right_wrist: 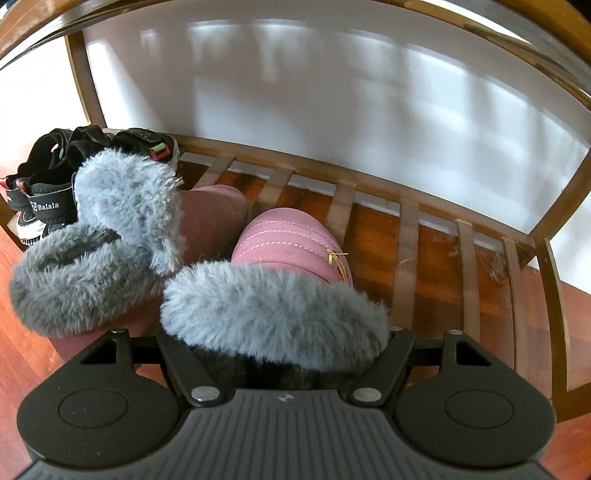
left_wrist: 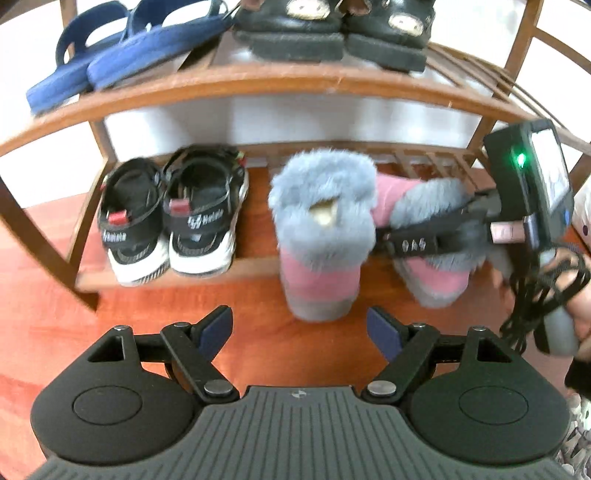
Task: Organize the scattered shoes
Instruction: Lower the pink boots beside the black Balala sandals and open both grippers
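Two pink boots with grey fur cuffs stand on the lower shelf of a wooden shoe rack [left_wrist: 258,83]. In the left wrist view the left boot [left_wrist: 321,236] stands upright just ahead of my open, empty left gripper [left_wrist: 299,328]. My right gripper [left_wrist: 413,242] comes in from the right and is closed around the fur cuff of the right boot [left_wrist: 439,280]. In the right wrist view that boot [right_wrist: 280,280] fills the gripper [right_wrist: 275,354]; its fingertips are hidden under the fur. The other boot [right_wrist: 110,251] sits to its left.
Black-and-white sandals [left_wrist: 173,221] sit at the shelf's left, also in the right wrist view [right_wrist: 48,192]. Blue flip-flops [left_wrist: 122,51] and black shoes [left_wrist: 332,33] are on the upper shelf. Bare slats [right_wrist: 461,258] lie right of the boots. The floor [left_wrist: 55,332] is red wood.
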